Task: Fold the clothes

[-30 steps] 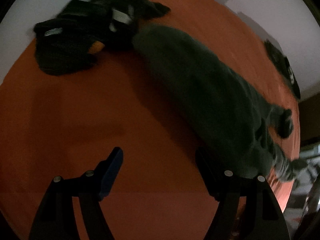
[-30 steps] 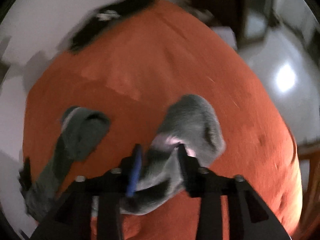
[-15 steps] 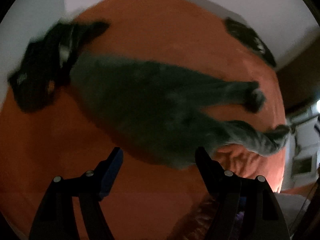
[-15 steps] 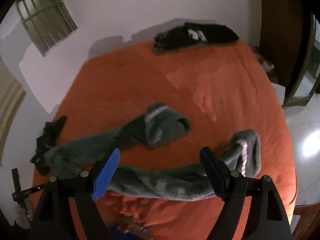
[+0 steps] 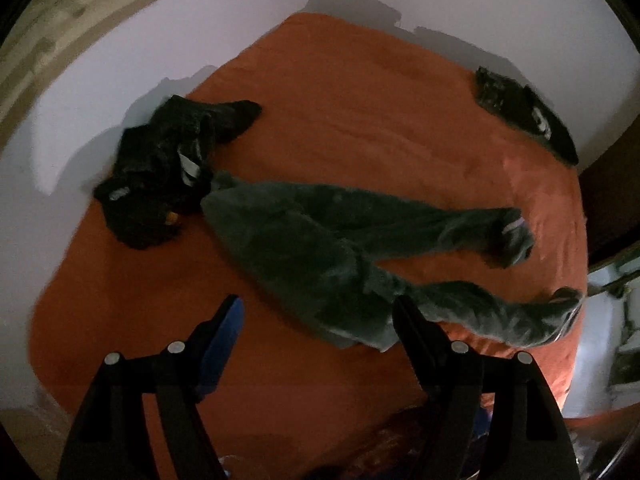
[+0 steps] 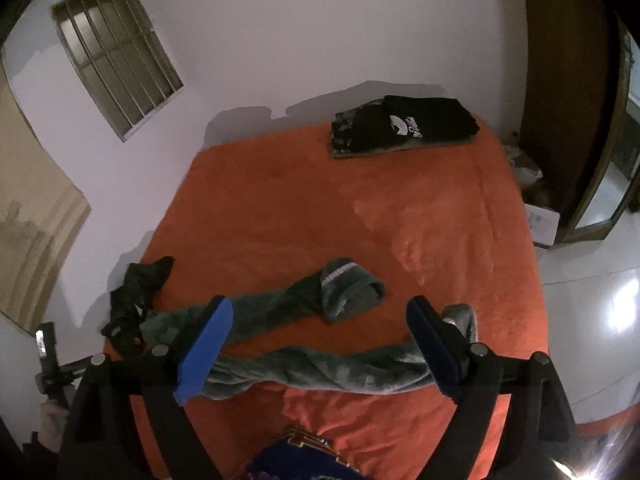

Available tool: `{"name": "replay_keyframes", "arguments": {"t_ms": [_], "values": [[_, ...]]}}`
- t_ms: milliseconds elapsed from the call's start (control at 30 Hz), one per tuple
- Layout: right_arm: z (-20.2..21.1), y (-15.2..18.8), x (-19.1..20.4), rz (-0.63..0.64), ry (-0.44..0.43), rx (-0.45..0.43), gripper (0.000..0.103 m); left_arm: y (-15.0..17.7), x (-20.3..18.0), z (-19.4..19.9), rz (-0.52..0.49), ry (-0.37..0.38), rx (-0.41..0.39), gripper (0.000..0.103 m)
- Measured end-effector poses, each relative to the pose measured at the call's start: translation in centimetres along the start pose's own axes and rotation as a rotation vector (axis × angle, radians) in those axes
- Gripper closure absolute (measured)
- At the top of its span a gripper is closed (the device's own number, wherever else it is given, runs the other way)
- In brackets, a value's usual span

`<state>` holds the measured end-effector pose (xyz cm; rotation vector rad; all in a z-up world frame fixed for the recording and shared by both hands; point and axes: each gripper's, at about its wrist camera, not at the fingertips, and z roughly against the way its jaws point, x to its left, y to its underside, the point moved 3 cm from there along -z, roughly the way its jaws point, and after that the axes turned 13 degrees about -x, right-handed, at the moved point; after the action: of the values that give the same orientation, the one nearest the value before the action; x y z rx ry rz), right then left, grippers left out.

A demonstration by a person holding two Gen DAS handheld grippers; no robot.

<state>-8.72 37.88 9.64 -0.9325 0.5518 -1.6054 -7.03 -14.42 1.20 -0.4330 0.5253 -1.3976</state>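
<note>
Hovering above the orange bed (image 5: 360,112), the left tool (image 5: 316,316) points down with fingers spread wide, holding nothing. Grey-green trousers (image 5: 320,240) lie flat beneath it, legs splayed rightward, beside a dark crumpled garment (image 5: 160,172). Raised alongside, the right tool (image 6: 320,320) likewise gapes empty over the trouser legs.

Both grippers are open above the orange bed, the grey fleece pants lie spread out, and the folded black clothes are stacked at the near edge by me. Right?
Not quite. The folded black clothes sit at the far edge of the orange bed, against the wall, as the right wrist view shows. Otherwise correct: left gripper and right gripper are open, and the grey fleece pants lie spread out.
</note>
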Motion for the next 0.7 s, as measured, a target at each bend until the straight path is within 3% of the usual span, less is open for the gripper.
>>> {"name": "replay_keyframes", "arguments": {"t_ms": [100, 233, 333, 400, 567, 700], "values": [[-2.8, 1.0, 0.6, 0.039, -0.019, 0.003, 0.015, 1.6, 0.3, -3.7, 0.051, 0.061, -0.018, 0.025], [-8.4, 2.7, 1.1, 0.121, -0.034, 0.018, 0.015, 5.4, 0.9, -10.0, 0.146, 0.054, -0.06, 0.025], [-14.9, 5.1, 0.4, 0.174, -0.013, 0.081, 0.015, 8.9, 2.1, -15.5, 0.271, 0.027, 0.019, 0.025], [-19.2, 6.7, -0.1, 0.21, 0.002, 0.123, 0.015, 11.8, 3.6, -17.5, 0.37, 0.053, 0.05, 0.025], [-29.9, 10.5, -1.3, 0.298, 0.038, 0.228, 0.015, 12.5, 4.0, -19.1, 0.308, -0.037, -0.005, 0.025], [-36.6, 12.3, -3.1, 0.293, 0.081, 0.29, 0.015, 11.7, 2.3, -21.9, 0.348, -0.079, 0.041, 0.025]]}}
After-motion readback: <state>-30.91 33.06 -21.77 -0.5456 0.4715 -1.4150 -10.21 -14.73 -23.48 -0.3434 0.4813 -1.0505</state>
